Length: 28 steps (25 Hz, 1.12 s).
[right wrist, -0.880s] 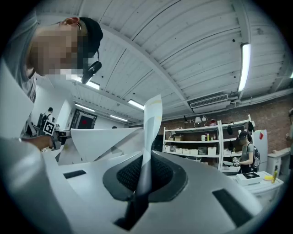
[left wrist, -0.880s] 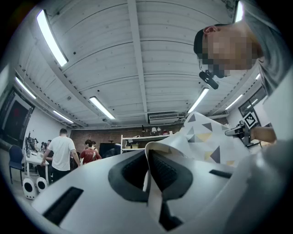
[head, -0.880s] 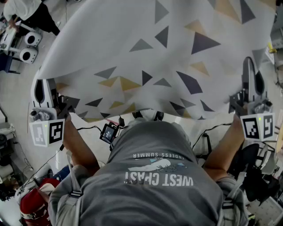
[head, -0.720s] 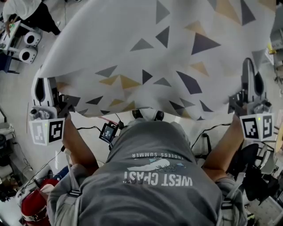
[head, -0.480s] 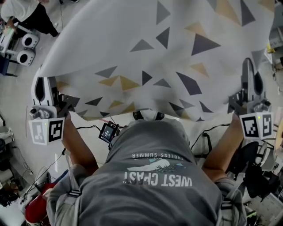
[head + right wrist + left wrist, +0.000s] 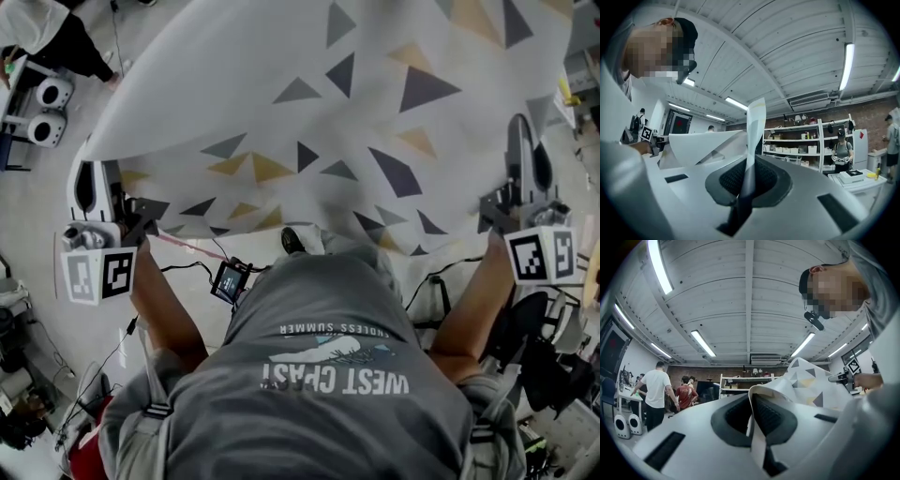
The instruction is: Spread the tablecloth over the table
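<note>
At the far left of the head view, a bystander in a white top is seen beside white equipment on the floor. The left tool is held out level just below, its marker cube nearest the forearm, and its jaws are clamped together on the left corner of the tablecloth. In the left gripper view, that tool is shown with a thin fold of the cloth pinched between the dark pads, the rest rising away to the right. The tablecloth, pale with grey and yellow triangles, is stretched in the air in front of the person, spanning the space between the two tools and billowing upward in the middle; what lies beneath it cannot be told. The wearer's grey shirt fills the lower centre, with a small lit screen at its left edge. At the right, the right tool is held level as well, closed on the cloth's right corner. In the right gripper view, an upright strip of the cloth is gripped between that tool's pads, and shelving is seen behind.
</note>
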Available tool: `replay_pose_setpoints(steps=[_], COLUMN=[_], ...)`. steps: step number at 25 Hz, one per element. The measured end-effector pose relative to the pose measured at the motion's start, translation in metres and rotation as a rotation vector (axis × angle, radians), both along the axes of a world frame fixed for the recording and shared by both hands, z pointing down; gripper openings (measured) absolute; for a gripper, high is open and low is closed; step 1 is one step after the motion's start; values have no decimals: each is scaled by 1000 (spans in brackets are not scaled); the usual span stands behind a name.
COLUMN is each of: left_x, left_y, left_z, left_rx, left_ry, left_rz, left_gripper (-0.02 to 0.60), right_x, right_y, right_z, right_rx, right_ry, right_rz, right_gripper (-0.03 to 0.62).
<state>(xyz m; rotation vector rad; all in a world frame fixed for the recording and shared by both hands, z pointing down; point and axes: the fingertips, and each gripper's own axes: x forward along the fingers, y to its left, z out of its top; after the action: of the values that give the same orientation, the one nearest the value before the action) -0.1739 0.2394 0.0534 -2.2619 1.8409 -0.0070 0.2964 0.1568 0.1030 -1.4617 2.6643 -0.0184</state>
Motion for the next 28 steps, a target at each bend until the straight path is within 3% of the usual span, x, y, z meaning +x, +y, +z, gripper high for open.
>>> replay_pose_setpoints(steps=[10, 16, 28], left_x=[-4, -8, -24], left_y=[8, 3, -2], left_z=[-3, -4, 4], left_rx=[5, -15, -30], left_ry=[-1, 100, 79], left_rz=[-7, 146, -86], left_gripper=[-3, -2, -2], right_x=[0, 5, -38], right_y=[9, 83, 24], right_z=[-3, -49, -29], right_rx=[26, 32, 86], right_ry=[-17, 90, 143], right_rz=[-8, 162, 12], right_gripper=[15, 15, 15])
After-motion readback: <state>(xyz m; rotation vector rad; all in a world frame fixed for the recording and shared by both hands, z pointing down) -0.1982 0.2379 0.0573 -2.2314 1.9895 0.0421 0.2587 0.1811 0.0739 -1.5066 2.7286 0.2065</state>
